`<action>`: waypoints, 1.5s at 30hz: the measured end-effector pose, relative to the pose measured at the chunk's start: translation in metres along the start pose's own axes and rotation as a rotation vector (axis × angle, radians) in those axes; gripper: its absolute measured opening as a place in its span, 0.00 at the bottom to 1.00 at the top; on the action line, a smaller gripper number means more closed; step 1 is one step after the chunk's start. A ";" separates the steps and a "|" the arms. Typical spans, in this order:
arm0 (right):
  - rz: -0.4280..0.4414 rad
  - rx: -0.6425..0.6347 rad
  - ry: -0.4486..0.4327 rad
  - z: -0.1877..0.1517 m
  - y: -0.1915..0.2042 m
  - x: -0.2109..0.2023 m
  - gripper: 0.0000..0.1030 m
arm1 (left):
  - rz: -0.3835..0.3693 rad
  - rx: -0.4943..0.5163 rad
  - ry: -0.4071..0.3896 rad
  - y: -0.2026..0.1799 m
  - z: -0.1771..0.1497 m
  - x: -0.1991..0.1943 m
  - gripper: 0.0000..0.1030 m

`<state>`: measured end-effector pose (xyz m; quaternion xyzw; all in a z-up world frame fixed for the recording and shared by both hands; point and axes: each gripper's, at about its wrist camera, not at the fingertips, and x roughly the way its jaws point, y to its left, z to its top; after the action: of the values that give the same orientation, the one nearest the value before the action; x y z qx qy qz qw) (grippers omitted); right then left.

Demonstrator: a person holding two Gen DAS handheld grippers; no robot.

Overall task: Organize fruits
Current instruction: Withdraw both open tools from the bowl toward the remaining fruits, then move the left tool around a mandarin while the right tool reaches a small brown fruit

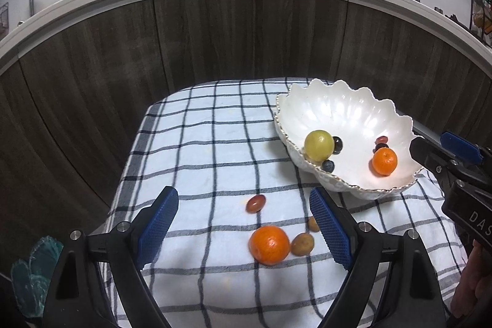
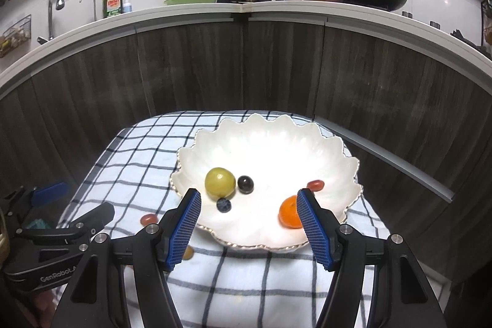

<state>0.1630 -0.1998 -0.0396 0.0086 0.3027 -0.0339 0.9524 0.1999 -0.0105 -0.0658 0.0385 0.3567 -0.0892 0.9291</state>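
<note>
Left gripper (image 1: 244,228) hung over the checked cloth (image 1: 200,143), jaws apart and empty, with an orange (image 1: 269,245), two small brownish fruits (image 1: 302,244) and a red grape (image 1: 255,203) between them. Right gripper (image 2: 247,225), jaws apart, hovered at the white bowl (image 2: 276,143) holding a green fruit (image 2: 219,181), a second orange (image 2: 289,215) and dark berries (image 2: 245,184)

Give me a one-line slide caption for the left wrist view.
Open left gripper above an orange on the checked cloth, beside a partly filled white bowl.
</note>
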 end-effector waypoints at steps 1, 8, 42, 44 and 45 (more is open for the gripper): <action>0.003 0.002 0.001 -0.001 0.001 -0.001 0.64 | 0.005 -0.005 -0.002 0.002 -0.001 -0.001 0.85; 0.024 0.006 0.000 -0.006 0.009 -0.005 0.64 | 0.024 -0.018 -0.008 0.011 -0.014 -0.008 0.85; 0.138 -0.081 0.067 -0.060 0.033 0.013 0.64 | 0.015 0.067 -0.003 0.005 -0.065 0.008 0.85; 0.146 -0.082 0.076 -0.061 0.034 0.016 0.64 | 0.008 0.082 0.008 0.003 -0.066 0.013 0.83; 0.151 -0.083 0.082 -0.062 0.034 0.018 0.64 | 0.006 0.090 0.013 0.002 -0.067 0.016 0.82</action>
<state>0.1443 -0.1645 -0.1008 -0.0068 0.3410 0.0509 0.9387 0.1679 -0.0013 -0.1259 0.0819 0.3584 -0.1023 0.9243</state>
